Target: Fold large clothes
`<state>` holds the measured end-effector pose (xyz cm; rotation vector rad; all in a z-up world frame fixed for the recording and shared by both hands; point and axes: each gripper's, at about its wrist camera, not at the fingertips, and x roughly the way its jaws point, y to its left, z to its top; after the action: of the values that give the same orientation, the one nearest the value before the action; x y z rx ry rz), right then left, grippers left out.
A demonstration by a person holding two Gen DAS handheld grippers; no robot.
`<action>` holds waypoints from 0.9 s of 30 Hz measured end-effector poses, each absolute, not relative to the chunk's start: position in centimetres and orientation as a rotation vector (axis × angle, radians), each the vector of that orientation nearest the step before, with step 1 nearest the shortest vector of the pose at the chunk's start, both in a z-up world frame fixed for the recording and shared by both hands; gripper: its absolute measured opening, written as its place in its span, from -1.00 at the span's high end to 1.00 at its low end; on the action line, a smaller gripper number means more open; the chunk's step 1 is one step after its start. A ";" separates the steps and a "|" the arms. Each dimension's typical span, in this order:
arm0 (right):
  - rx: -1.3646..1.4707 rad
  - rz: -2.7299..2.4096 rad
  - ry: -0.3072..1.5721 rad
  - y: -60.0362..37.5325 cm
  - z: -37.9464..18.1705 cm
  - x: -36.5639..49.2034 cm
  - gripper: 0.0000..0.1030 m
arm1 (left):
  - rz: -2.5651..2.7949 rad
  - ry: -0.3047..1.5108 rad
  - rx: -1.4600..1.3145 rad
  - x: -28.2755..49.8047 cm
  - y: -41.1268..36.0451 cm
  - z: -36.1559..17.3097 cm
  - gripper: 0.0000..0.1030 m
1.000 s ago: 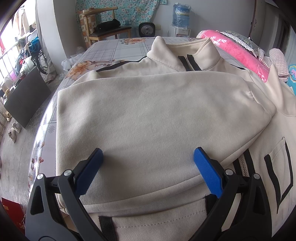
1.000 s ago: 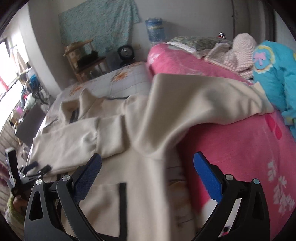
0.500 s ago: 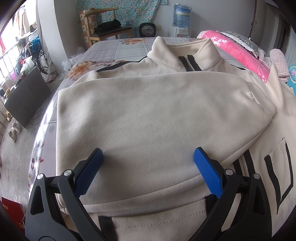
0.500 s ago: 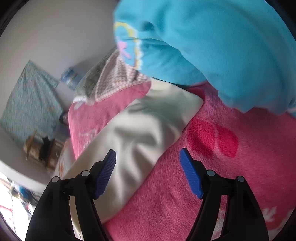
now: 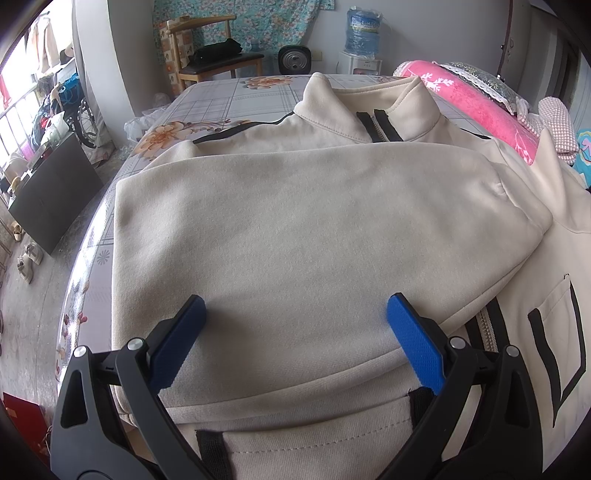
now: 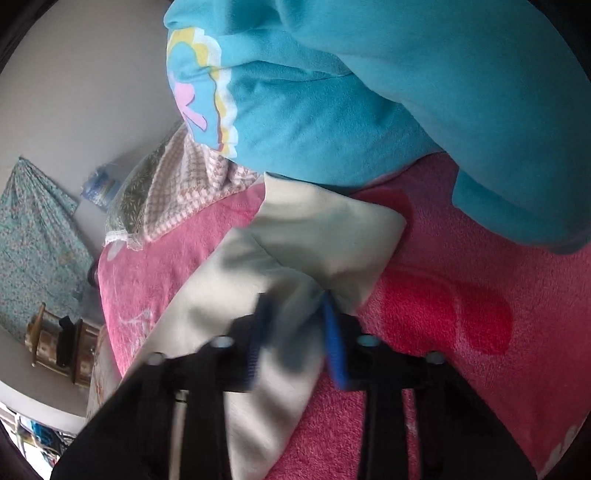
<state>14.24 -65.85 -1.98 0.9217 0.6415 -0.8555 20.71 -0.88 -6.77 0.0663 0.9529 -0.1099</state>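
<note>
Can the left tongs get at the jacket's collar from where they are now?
Probably yes. The left tongs hang open over the sleeve folded across the cream jacket. Nothing lies between them and the collar; it is simply farther up the bed.

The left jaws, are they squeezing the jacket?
No, the left gripper has its jaws spread wide over the cream jacket, pinching nothing.

Wall: pale grey, floral cloth hung at 12 o'clock.
Furniture: wooden chair at 11 o'clock, water dispenser at 1 o'clock.
Floor: grey concrete at 9 o'clock.
Light: daylight at 10 o'clock.
</note>
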 end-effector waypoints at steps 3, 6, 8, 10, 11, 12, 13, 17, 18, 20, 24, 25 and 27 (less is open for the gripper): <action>0.881 -0.841 0.628 -65.6 -0.7 13.8 0.89 | -0.110 0.953 0.067 20.7 -0.9 -6.8 -0.84; 0.803 -0.828 0.600 -64.7 1.7 13.8 0.90 | -0.110 0.953 0.067 20.7 -0.9 -6.8 -0.84; 0.746 -0.794 0.573 -63.8 3.9 14.3 0.91 | -0.110 0.952 0.067 20.7 -0.9 -6.8 -0.84; 0.683 -0.750 0.550 -62.8 6.2 15.1 0.91 | -0.110 0.952 0.066 20.7 -0.9 -6.8 -0.84; 0.645 -0.729 0.541 -62.1 7.4 15.5 0.91 | -0.110 0.952 0.066 20.7 -0.9 -6.8 -0.84; 0.603 -0.704 0.529 -61.2 8.8 16.1 0.91 | -0.109 0.952 0.067 20.7 -0.9 -6.8 -0.85; 0.572 -0.679 0.517 -60.3 10.1 16.5 0.91 | -0.109 0.952 0.067 20.7 -0.9 -6.8 -0.84; 0.452 -0.573 0.466 -55.8 15.0 18.4 0.91 | -0.110 0.952 0.066 20.7 -0.9 -6.8 -0.84; 0.420 -0.539 0.452 -54.2 16.3 18.8 0.91 | -0.110 0.952 0.066 20.7 -0.9 -6.8 -0.84; 0.352 -0.461 0.429 -50.6 18.5 19.7 0.91 | -0.109 0.949 0.064 20.7 -0.9 -6.7 -0.84; 0.222 -0.273 0.391 -42.3 21.8 21.1 0.92 | -0.127 0.915 0.011 20.4 0.1 -5.7 -0.84; 0.183 -0.220 0.385 -39.8 22.4 21.4 0.92 | -0.126 0.909 0.004 20.2 0.4 -5.3 -0.82; 0.132 -0.098 0.383 -35.1 22.8 21.7 0.92 | -0.142 0.899 -0.028 19.5 1.2 -3.8 -0.69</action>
<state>21.68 -35.12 22.82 0.1316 0.3827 -0.0978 19.55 1.23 -3.79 -0.0285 0.8990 -0.1422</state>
